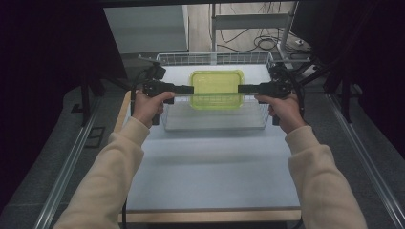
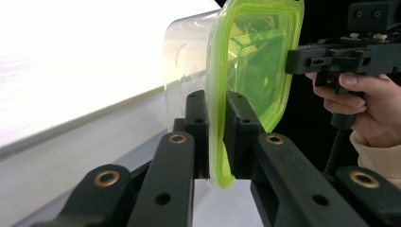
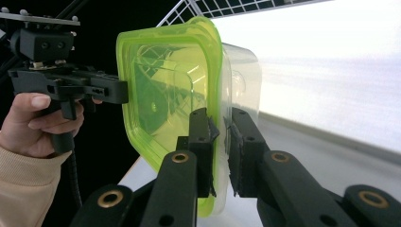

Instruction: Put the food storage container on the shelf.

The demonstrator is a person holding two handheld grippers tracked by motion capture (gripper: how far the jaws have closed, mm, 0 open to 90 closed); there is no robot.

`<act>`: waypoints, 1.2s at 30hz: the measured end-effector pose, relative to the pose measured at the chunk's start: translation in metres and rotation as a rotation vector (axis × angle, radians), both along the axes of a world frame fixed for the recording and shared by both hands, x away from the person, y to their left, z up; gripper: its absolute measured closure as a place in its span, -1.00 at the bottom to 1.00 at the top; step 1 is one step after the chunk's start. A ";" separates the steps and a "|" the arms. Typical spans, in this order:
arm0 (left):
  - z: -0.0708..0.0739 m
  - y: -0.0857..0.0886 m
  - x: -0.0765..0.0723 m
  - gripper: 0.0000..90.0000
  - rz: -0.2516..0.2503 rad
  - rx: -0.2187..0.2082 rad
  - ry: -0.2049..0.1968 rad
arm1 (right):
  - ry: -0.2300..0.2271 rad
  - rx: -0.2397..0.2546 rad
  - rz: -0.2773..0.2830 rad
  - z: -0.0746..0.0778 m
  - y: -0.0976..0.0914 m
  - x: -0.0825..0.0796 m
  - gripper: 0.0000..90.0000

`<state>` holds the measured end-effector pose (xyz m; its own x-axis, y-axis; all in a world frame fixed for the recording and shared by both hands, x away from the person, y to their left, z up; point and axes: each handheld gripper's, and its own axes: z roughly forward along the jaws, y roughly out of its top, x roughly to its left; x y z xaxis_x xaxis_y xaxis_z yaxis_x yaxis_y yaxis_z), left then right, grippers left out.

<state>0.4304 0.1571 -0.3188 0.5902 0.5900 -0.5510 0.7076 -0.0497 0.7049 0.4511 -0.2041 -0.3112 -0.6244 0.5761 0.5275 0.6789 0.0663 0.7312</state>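
A clear plastic container (image 1: pixel 217 95) with a lime-green lid (image 1: pixel 217 82) hangs level over a wire basket (image 1: pixel 215 123). My left gripper (image 1: pixel 191 89) is shut on the lid's rim at its left end, and my right gripper (image 1: pixel 240 88) is shut on the rim at the right end. In the left gripper view the jaws (image 2: pixel 216 101) pinch the green rim (image 2: pixel 255 56), with the clear tub (image 2: pixel 184 61) to one side and the right gripper (image 2: pixel 294 61) at the far end. The right gripper view has its jaws (image 3: pixel 221 118) clamped on the rim (image 3: pixel 165 80), beside the tub (image 3: pixel 243 80), with the left gripper (image 3: pixel 120 92) opposite.
The basket stands at the far end of a white table top (image 1: pixel 210 167) with a wooden front edge (image 1: pixel 210 215). Dark curtains close both sides. Metal rails (image 1: pixel 71 157) run along the table, and a metal frame with cables (image 1: pixel 258 28) stands behind the basket.
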 end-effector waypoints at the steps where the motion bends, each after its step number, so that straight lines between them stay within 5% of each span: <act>1: 0.000 0.000 0.000 0.80 0.000 0.000 0.000 | 0.000 0.000 0.000 0.000 0.000 0.000 0.79; 24: 0.005 -0.002 0.058 0.78 0.050 0.009 0.031 | 0.000 -0.004 -0.078 0.007 0.006 0.049 0.79; 33: 0.002 -0.001 0.067 0.77 0.073 0.000 0.044 | 0.022 0.002 -0.089 0.002 0.009 0.062 0.77; 36: 0.002 -0.003 0.069 0.66 0.115 0.022 0.034 | -0.003 -0.005 -0.101 0.001 0.011 0.063 0.66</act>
<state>0.4995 0.1537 -0.3166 0.4992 0.6650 -0.5555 0.7329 0.0180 0.6801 0.5145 -0.1931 -0.3105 -0.5642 0.6391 0.5227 0.6805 0.0014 0.7327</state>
